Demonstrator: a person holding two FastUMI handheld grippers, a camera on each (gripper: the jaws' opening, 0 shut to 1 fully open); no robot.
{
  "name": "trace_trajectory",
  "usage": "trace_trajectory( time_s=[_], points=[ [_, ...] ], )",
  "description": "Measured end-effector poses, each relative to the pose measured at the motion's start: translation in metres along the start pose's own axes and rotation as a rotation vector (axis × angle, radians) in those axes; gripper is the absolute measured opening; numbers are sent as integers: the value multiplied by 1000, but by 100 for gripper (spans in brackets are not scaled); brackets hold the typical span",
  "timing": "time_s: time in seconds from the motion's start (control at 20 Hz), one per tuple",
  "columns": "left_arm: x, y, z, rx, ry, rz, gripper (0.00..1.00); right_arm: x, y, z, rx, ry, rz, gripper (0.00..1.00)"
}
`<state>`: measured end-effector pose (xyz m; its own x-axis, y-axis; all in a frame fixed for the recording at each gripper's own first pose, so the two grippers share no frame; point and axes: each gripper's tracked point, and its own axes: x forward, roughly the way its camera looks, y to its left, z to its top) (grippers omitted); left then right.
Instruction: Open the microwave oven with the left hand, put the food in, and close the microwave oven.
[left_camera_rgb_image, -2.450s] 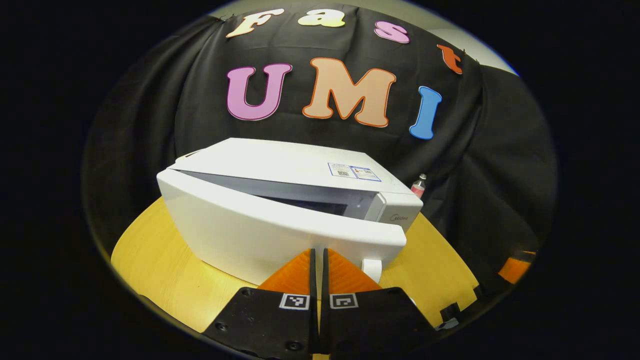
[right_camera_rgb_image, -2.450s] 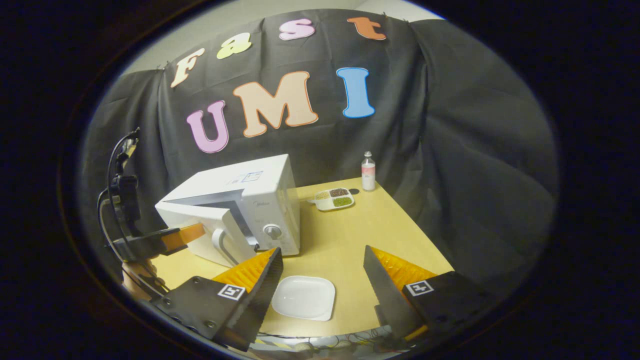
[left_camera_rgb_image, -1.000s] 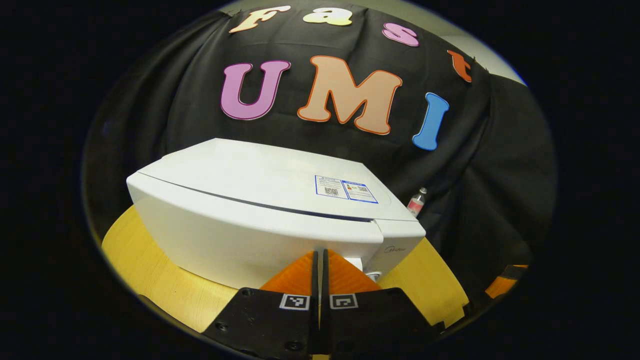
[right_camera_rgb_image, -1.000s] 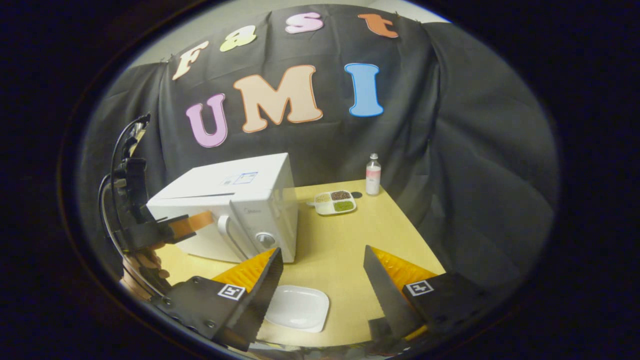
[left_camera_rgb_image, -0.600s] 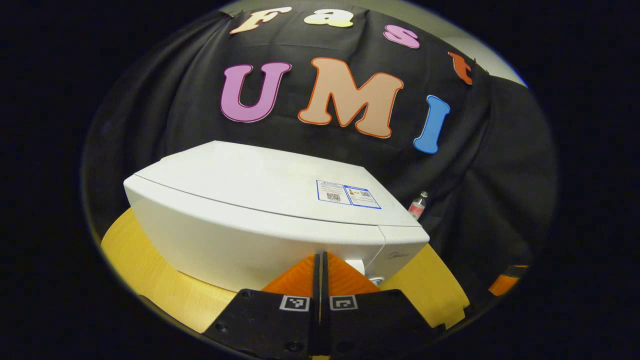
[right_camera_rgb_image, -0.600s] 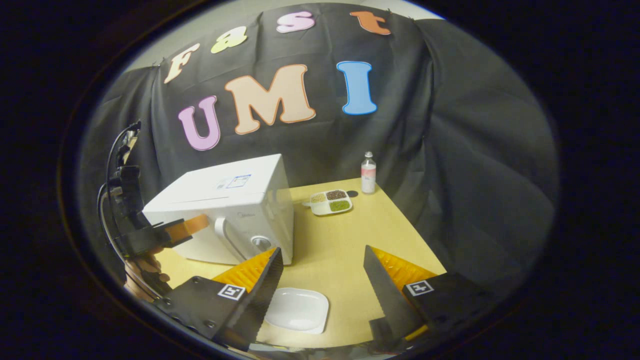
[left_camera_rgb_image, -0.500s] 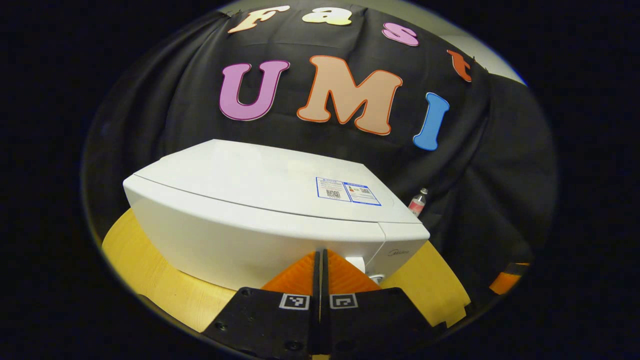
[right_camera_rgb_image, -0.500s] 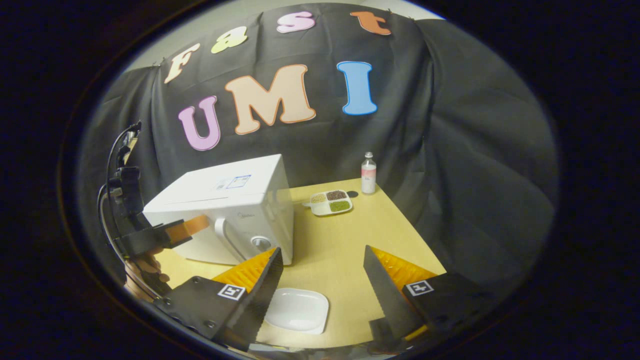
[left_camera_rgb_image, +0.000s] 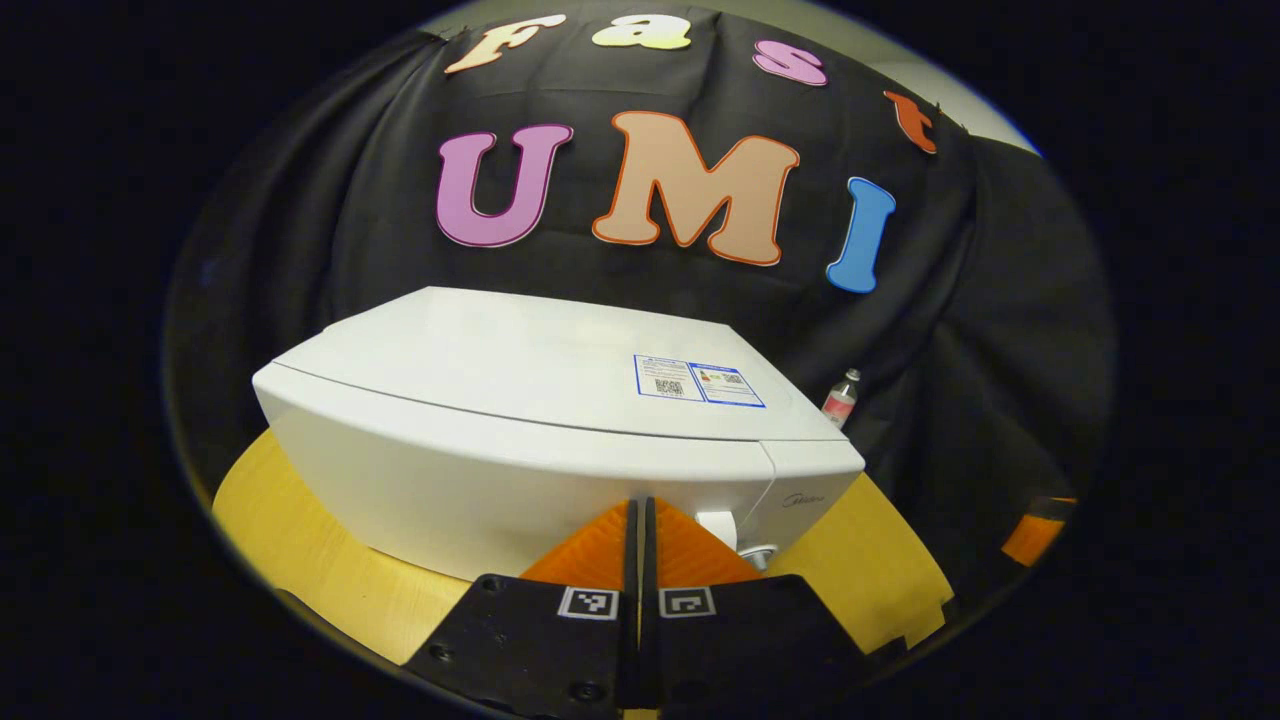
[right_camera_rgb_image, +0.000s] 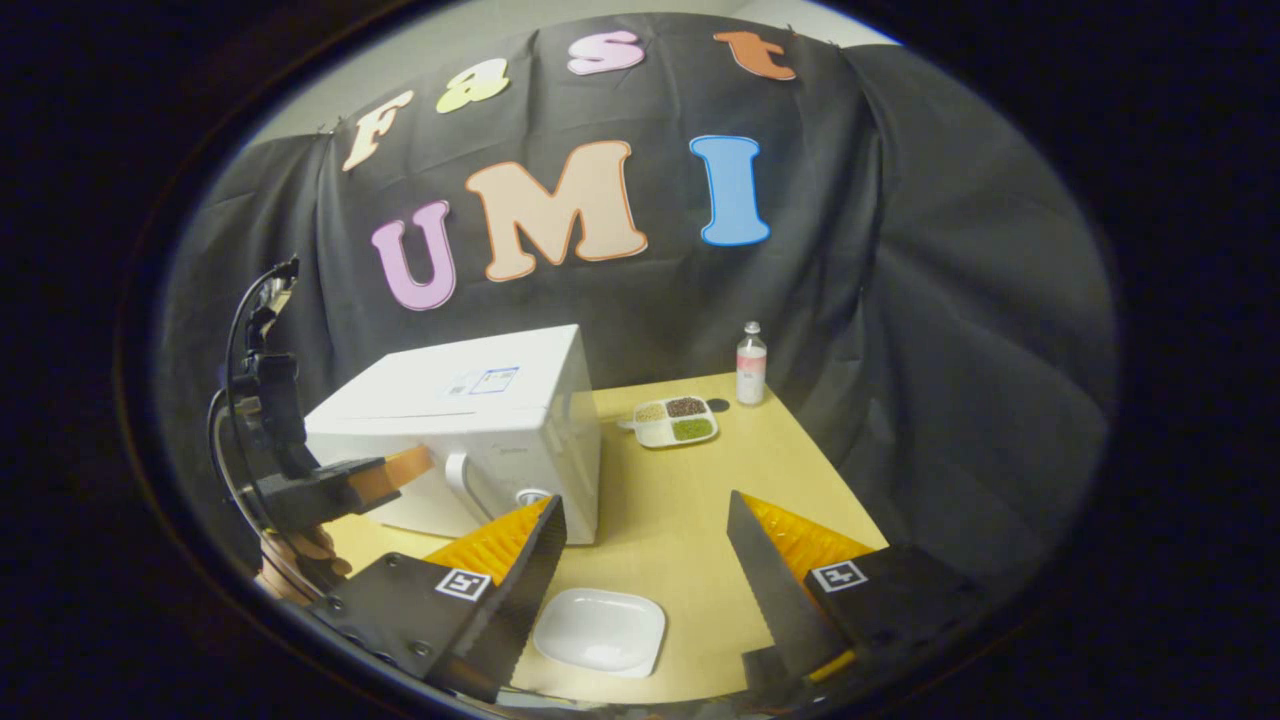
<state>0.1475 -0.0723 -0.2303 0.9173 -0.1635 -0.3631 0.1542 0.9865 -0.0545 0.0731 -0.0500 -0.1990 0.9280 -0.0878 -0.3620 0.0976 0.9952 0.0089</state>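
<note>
The white microwave oven (left_camera_rgb_image: 520, 420) sits on the wooden table (right_camera_rgb_image: 690, 500) with its door flush against the body, at about nine o'clock in the right gripper view. The left gripper (left_camera_rgb_image: 640, 515) has its jaws pressed together on nothing, tips at the door front just beside the handle (right_camera_rgb_image: 462, 480). The right gripper (right_camera_rgb_image: 645, 560) hangs wide open and empty above a white plate (right_camera_rgb_image: 600, 630). At twelve o'clock a divided dish (right_camera_rgb_image: 672, 422) and a bottle (right_camera_rgb_image: 750, 365) stand near the back edge.
</note>
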Motion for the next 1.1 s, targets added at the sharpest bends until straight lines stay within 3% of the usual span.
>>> trace_trajectory(
  time_s=[0.25, 0.45, 0.55, 0.6, 0.65, 0.7, 0.8, 1.1],
  points=[
    [-35, 8, 14, 35, -45, 33, 1, -5, 9, 7, -44, -14, 39, 100],
    [-76, 7, 28, -13, -74, 39, 9, -10, 10, 8, -57, -18, 53, 100],
    [-96, 9, 40, -7, -94, 48, 21, -14, 9, 11, -67, -18, 51, 100],
    [-105, 11, 44, 6, -104, 53, 36, -16, 10, 13, -72, -20, 53, 100],
    [-115, 16, 49, 27, -117, 64, 41, -18, 9, 15, -80, -27, 51, 100],
    [-123, 20, 53, 46, -128, 75, 72, -21, 8, 18, -92, -35, 49, 100],
    [-135, 29, 58, 72, -142, 94, 99, -24, 7, 23, -111, -48, 50, 100],
    [-158, 39, 80, 94, -193, 142, 96, -39, 15, 38, -114, -76, 72, 100]
  ],
)
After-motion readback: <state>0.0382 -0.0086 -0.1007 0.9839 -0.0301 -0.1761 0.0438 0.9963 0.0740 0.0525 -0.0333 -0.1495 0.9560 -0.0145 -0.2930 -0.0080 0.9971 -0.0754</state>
